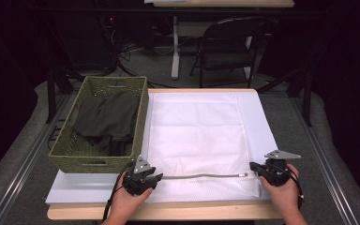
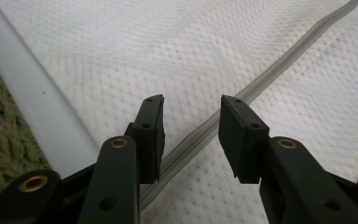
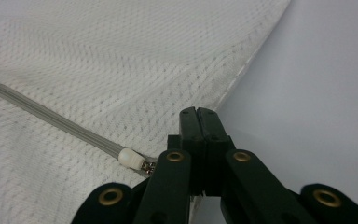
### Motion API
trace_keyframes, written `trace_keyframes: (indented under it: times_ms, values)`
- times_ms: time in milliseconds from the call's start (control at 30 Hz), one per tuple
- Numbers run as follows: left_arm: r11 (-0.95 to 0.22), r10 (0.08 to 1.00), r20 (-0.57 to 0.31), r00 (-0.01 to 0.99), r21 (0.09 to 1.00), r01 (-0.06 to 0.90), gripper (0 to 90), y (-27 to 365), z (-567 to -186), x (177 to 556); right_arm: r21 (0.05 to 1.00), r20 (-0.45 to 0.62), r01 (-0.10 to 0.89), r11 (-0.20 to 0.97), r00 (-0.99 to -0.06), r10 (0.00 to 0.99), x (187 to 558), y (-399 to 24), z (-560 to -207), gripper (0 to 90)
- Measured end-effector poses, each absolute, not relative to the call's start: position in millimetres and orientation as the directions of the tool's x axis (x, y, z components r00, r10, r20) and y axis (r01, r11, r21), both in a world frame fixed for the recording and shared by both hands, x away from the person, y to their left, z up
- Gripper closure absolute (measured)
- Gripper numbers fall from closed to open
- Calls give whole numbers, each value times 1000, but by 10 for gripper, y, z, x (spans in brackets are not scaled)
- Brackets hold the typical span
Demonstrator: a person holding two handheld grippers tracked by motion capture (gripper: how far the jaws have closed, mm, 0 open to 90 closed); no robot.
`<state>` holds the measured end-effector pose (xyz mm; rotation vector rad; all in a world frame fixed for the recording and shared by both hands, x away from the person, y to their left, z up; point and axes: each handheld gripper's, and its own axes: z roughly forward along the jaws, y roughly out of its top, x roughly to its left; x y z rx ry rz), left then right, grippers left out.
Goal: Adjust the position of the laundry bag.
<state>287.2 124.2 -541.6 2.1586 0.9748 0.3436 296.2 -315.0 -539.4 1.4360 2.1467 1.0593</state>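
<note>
A white mesh bag (image 1: 197,131) lies flat on the white mat, its grey zipper (image 1: 201,176) running along the near edge. My left gripper (image 1: 155,178) is at the zipper's left end. In the left gripper view the left gripper (image 2: 191,121) stands open, its jaws either side of the zipper (image 2: 270,79) without touching it. My right gripper (image 1: 253,165) is at the zipper's right end. The right gripper (image 3: 198,112) has its jaws pressed together just right of the white zipper pull (image 3: 130,158). Whether any mesh is pinched between them I cannot tell.
A green woven basket (image 1: 65,140) with dark clothes (image 1: 105,119) in it stands left of the bag, close to my left gripper. The white mat (image 1: 262,117) shows bare to the right of the bag. A black chair (image 1: 229,47) stands beyond the table.
</note>
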Motion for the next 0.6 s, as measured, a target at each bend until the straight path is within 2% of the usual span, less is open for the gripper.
trace_keyframes:
  times_ms: [433, 600]
  values:
    - [-467, 704, -40, 709, 726, 505, 613, 1075, -5335, 2890, 771, 176, 610, 183, -480, 859, 3048, -3043, -5054, 900]
    - [-447, 695, -73, 715, 735, 510, 617, 987, -5301, 2931, 786, 208, 597, 160, -500, 841, 3062, -2976, -5037, 900]
